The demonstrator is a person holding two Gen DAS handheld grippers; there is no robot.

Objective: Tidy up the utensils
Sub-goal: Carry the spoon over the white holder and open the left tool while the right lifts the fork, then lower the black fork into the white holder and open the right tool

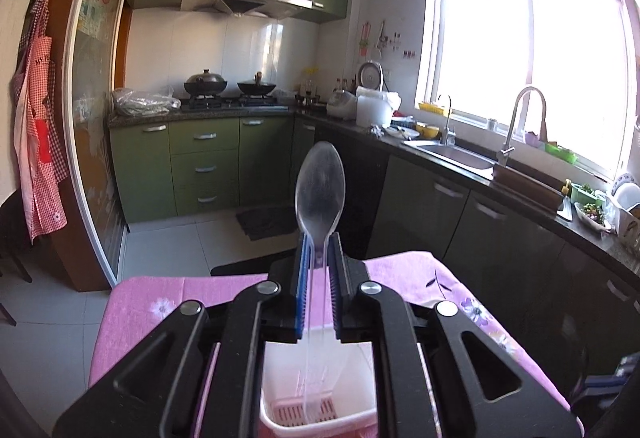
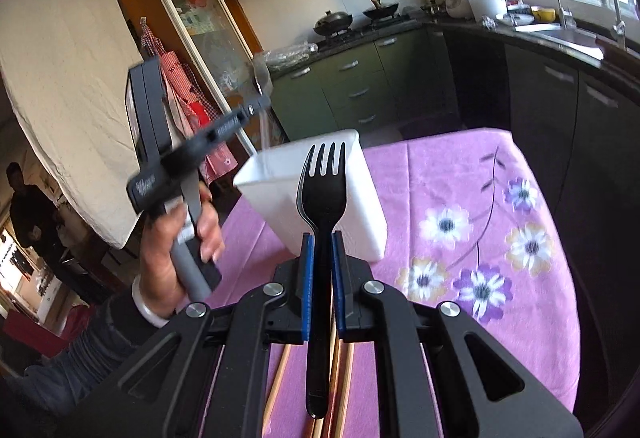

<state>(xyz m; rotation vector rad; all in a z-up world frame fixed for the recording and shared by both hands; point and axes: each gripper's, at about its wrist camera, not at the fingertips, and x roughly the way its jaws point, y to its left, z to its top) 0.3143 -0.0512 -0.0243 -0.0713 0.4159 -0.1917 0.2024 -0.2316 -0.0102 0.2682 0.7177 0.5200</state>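
Chopsticks [image 2: 280, 378], probably, beneath fork [image 2: 322, 194].

Pink floral tablecloth [image 2: 460, 198], green cabinets [image 1: 204, 166], two woks [image 1: 230, 84], sink [image 1: 452, 154], red apron [image 1: 38, 142].

My left gripper [image 1: 319, 262] hangs over the bin [image 1: 276, 366]; its open mouth lies directly below, with only the spoon [image 1: 319, 190] in my jaws between. From the right, bare table [image 2: 452, 174] lies beside the bin [image 2: 360, 190]. Chopsticks [image 2: 280, 370] lie under my right gripper [image 2: 320, 250]. My left hand [image 2: 168, 238] stands left of the bin.
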